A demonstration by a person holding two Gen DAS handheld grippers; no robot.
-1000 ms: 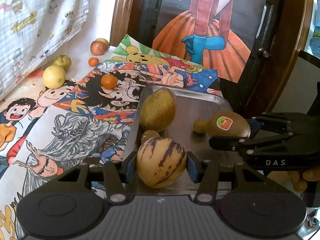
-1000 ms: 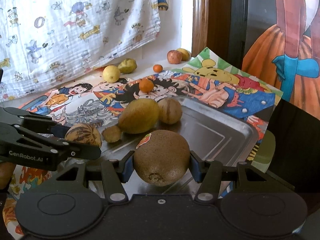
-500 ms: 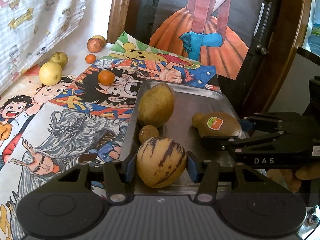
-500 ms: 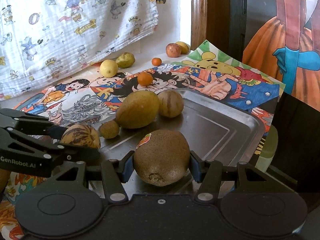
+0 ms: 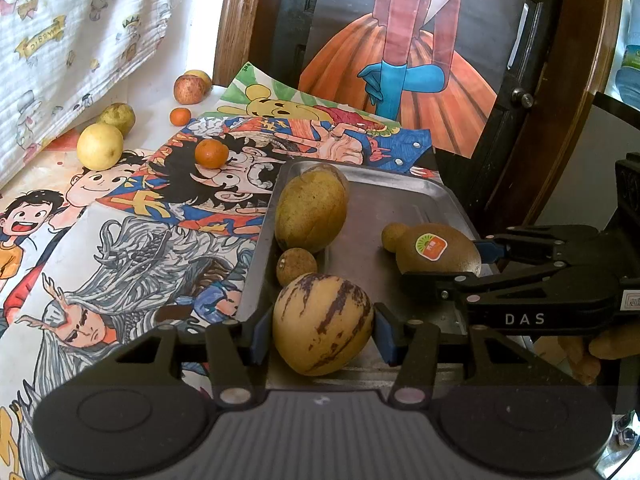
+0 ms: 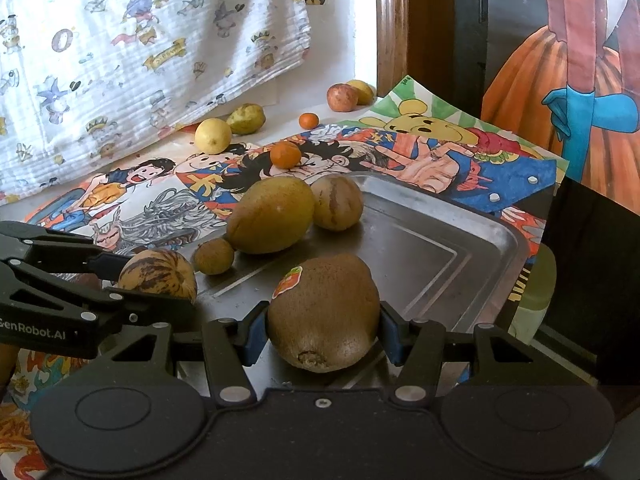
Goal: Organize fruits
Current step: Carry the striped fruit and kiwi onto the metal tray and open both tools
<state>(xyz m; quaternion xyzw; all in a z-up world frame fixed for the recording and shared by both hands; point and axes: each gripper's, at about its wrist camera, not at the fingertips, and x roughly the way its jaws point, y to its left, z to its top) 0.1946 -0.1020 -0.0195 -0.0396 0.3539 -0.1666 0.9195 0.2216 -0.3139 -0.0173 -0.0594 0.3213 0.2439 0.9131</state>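
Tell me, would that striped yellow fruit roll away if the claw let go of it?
Probably, a little. The striped yellow fruit is rounded and smooth-skinned, so it could roll on the metal tray, though the raised rim should stop it. The left claw pinches it only at the sides, so it may slip.

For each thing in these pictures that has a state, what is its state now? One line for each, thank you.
Left claw: shut on striped melon.
Right claw: shut on kiwi.
Striped melon: held at the tray's near edge.
Kiwi: held over the tray, sticker on top.
Tray: holds three loose fruits.
Big yellow-brown fruit: lying in the tray.
Orange: on the poster, outside the tray.
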